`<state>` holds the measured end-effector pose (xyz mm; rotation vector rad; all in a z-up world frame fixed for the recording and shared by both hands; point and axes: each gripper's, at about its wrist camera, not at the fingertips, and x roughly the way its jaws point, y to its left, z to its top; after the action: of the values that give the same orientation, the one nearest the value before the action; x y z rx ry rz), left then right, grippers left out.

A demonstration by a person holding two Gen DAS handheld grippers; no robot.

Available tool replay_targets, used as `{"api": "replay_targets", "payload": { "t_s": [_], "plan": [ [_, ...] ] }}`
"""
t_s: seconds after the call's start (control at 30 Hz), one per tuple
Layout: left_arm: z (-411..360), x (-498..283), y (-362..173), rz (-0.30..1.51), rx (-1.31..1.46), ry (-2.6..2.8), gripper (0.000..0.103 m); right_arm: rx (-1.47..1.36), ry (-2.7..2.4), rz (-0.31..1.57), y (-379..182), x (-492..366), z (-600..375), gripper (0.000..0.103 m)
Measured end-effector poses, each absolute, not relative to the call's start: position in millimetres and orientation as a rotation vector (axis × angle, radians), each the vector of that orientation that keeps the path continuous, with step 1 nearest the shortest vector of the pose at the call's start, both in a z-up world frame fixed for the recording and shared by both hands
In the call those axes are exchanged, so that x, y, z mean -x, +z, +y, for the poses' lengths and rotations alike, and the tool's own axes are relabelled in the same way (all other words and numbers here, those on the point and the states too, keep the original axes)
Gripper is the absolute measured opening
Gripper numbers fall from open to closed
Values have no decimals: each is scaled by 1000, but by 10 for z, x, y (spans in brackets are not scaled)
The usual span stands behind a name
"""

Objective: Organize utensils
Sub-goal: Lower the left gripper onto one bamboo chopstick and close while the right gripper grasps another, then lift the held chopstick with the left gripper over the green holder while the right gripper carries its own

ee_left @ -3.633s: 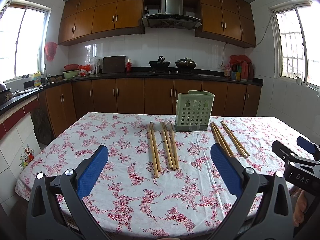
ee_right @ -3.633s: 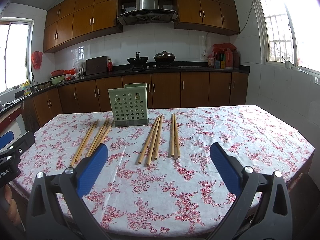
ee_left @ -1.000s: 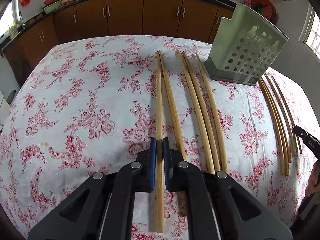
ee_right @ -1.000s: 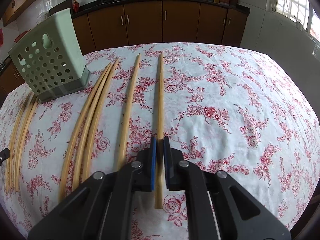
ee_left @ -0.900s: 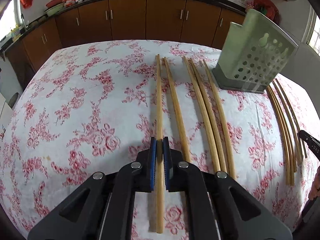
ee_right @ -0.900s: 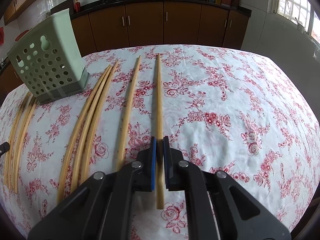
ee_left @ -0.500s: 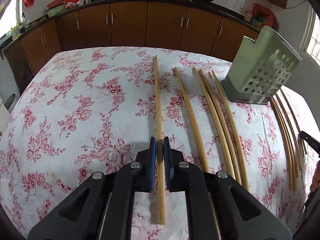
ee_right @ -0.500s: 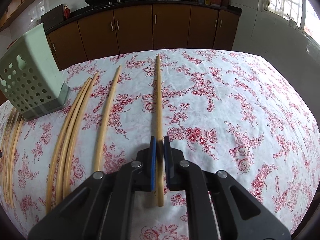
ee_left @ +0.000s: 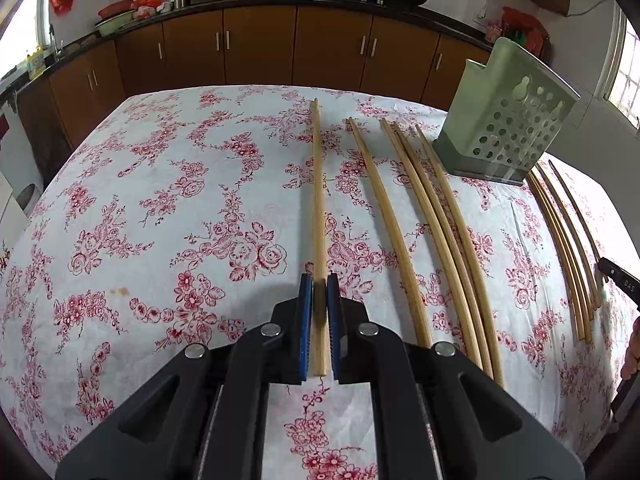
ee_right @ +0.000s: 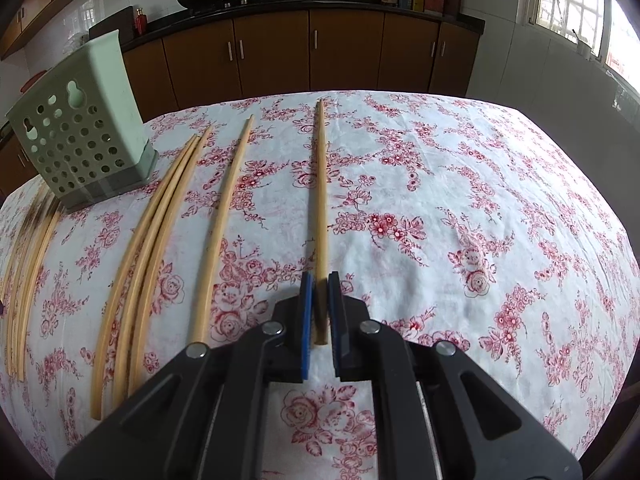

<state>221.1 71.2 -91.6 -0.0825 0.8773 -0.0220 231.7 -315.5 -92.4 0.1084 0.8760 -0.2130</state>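
Each tongs holds one chopstick, lifted near its back end.

The left tongs (ee_left: 319, 300) are closed almost fully on a chopstick (ee_left: 317, 184), and the right tongs (ee_right: 319, 300) are closed the same way on another chopstick (ee_right: 320, 184). Each stick points far, away from the camera; the grip near the thick end probably leaves the long part free to drop into the green holder (ee_left: 504, 120), which stands at the far side of the bench (ee_left: 160, 200). Other chopsticks (ee_left: 436, 216) lie in rows beside it.
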Motion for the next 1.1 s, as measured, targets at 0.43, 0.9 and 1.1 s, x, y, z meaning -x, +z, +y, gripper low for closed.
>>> {"api": "replay_targets", "payload": {
  "t_s": [0.43, 0.9, 1.1],
  "plan": [
    [705, -2023, -849, 873, 68, -7, 7, -105, -206, 837, -761, -2069, -3131, 8],
    [957, -1842, 341, 556, 117, 3, 7, -104, -195, 553, 251, -1757, -3233, 8],
    [1043, -1944, 666, 490, 155, 25, 7, -122, -180, 474, 550, -1758, -3255, 8]
  ]
}}
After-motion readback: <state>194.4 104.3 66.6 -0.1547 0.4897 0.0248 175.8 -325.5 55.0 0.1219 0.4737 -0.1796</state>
